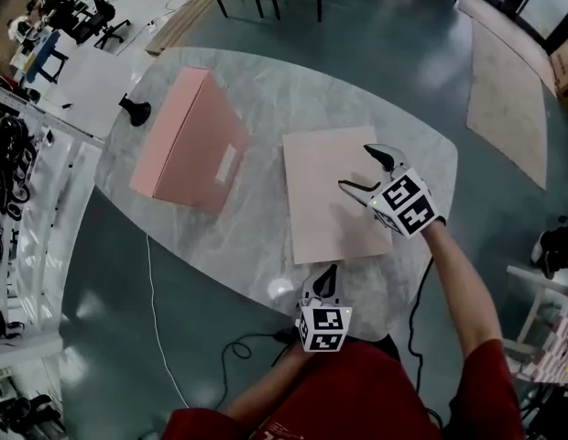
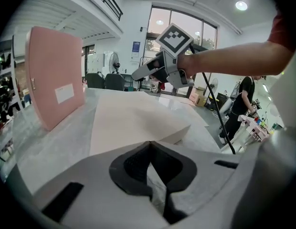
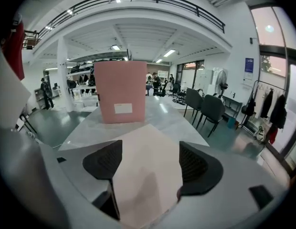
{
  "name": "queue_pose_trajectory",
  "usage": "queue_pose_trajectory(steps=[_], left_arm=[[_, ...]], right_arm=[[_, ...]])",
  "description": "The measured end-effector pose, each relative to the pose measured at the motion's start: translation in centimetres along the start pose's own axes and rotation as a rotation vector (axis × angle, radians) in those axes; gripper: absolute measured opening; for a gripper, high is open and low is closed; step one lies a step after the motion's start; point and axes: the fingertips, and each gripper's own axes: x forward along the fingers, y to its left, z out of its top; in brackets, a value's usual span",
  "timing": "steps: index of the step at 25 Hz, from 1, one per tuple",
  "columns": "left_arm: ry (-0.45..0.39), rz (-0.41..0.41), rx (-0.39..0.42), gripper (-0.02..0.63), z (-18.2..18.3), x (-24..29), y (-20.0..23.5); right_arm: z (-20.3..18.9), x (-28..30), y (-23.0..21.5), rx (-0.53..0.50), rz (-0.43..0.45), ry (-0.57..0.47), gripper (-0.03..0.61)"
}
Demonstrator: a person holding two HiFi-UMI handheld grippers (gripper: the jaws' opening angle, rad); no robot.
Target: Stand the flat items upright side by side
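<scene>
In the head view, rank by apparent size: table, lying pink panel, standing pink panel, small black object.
1. Table, clearly largest.
2 and 3. Lying panel and standing panel look about alike. The standing one is seen at a slant, so I won't rank them.
4. Black object, smallest.

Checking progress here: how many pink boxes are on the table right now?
2. One pink box stands upright on the table's left side; the other pink box lies flat in the middle, below the right gripper. Nothing seems to hide a third.
</scene>
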Motion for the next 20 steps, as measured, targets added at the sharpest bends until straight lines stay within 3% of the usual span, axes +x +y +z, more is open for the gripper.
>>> queue_pose_trajectory(steps=[10,16,20], left_arm=[[0.091,0.127,-0.117,0.006,-0.5,3.2,1.5],[0.151,0.215,-0.187,0.006,-2.0,4.4,0.2],[0.177,0.252,-0.223,0.006,-2.7,5.1,0.3]], right_arm=[[0.7,7.8,-2.8,-0.176,0.252,0.142,0.348],[-0.8,10.5,-4.7,-0.235,0.389,0.204,0.348],[-2.3,11.9,-4.4,-0.248,0.514,0.319,0.350]])
